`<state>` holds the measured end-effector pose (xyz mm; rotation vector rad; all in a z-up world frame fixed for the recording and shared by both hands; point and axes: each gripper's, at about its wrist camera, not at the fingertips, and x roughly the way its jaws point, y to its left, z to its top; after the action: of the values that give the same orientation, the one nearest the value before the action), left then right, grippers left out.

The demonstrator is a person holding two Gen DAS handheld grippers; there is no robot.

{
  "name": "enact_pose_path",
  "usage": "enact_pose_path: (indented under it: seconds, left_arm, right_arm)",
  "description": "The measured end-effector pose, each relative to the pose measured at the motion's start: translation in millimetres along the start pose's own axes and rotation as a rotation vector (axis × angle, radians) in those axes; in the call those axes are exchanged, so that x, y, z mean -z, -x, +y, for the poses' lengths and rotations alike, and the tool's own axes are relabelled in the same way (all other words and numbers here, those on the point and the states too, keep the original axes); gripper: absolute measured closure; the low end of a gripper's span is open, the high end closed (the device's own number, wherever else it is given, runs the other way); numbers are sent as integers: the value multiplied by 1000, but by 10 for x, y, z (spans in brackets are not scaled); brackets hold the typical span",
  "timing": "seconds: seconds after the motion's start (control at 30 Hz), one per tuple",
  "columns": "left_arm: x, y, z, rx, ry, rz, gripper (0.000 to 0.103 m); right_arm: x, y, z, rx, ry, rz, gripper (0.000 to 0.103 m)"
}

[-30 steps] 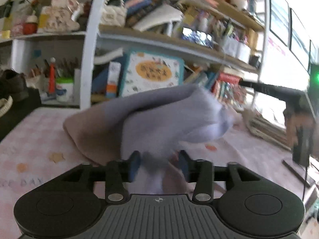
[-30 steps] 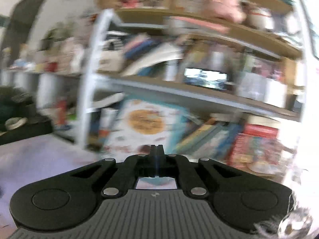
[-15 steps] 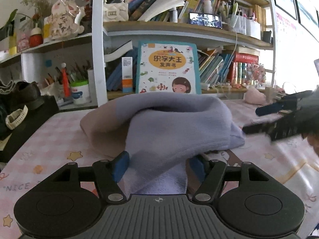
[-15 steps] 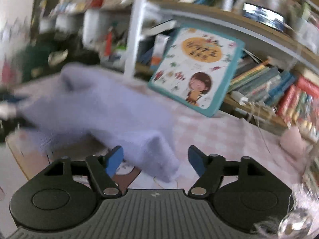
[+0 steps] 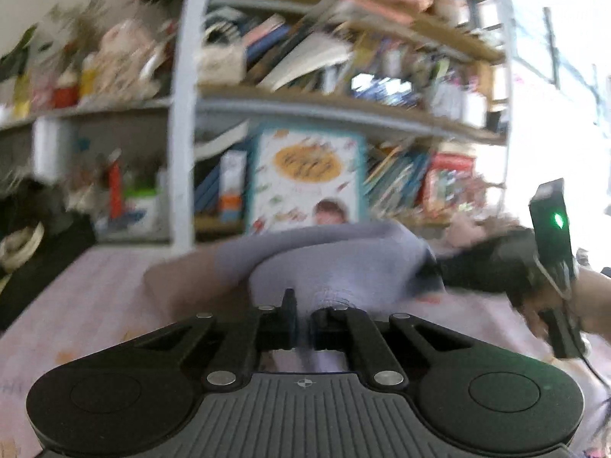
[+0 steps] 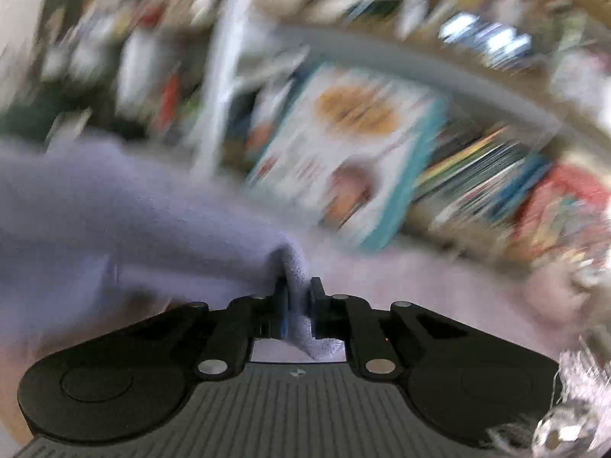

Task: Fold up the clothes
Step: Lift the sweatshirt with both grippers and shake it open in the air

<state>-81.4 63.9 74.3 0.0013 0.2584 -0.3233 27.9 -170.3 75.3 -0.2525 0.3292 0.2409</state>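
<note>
A: status on the fold?

B: early. Your left gripper (image 5: 301,316) is nearly closed, pinching an edge of the lavender garment (image 5: 328,263). Your right gripper (image 6: 298,305) is closed the same way on another bunch of it, cloth poking out behind the fingers

A: where's the garment sitting?

B: bunched in a hump over the pink checked table (image 5: 95,297), strung between your two grippers. Part looks raised, part may rest on the table; too blurred to say. There's a tan patch (image 5: 183,286) on its left side in the left view, lining or a second piece, can't tell

A: any fold done?

B: none you could call finished. No flat panel, no crease, no square edges. My read: you're at the grab-and-spread stage, so flattening and every fold are left

A: labels, writing?

B: nothing readable. Both views are motion-smeared. The kids' book (image 5: 305,179) on the shelf (image 5: 343,114) behind has an orange oval with characters and a child's face, but the text is mush. Faint print on the tablecloth at lower left, unreadable. No tag visible on the garment
</note>
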Motion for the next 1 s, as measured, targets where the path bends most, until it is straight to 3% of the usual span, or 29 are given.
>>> enact_pose_path:
  seconds: [0.1,0.2,0.3,0.37,0.43,0.5,0.67,0.8,0.87,1.0]
  left_arm:
    - [-321,83,-254,153,-44,-117,98]
    - [-668,218,-500,366,-58,-263,98]
    - [-947,403,-633,501,-52,-388,98]
    - [-1040,473,-574,563,-11,-415,98]
    - [-1049,486,-471,587,35,-401,98]
    - [-937,436,-333,546,74,-346,98]
    - [-266,173,9,357,177,-76,98]
    - [324,-52,348,160,274,165,98]
    - [524,-78,504,79,308,223,98]
    - [637,-41,671,1,342,249,93]
  right_arm:
    - [-483,362,-310,146,-31,-198,94]
    - [-1061,731,-469,276,-10,-425,94]
    - [-1506,1050,-492,264,-9,-603,93]
    - [-1758,1193,-455,222,9,-681,93]
    - [-1857,1096,-354,142,21,-650,93]
    - [-1812,839,-193,79,58,-568,93]
    - [-1134,-146,359,-73,138,-224,93]
    - [-517,-759,897,-172,185,21,93]
    - [-382,-885,1076,-236,189,30,92]
    - [-351,-1131,1417,-228,306,68,91]
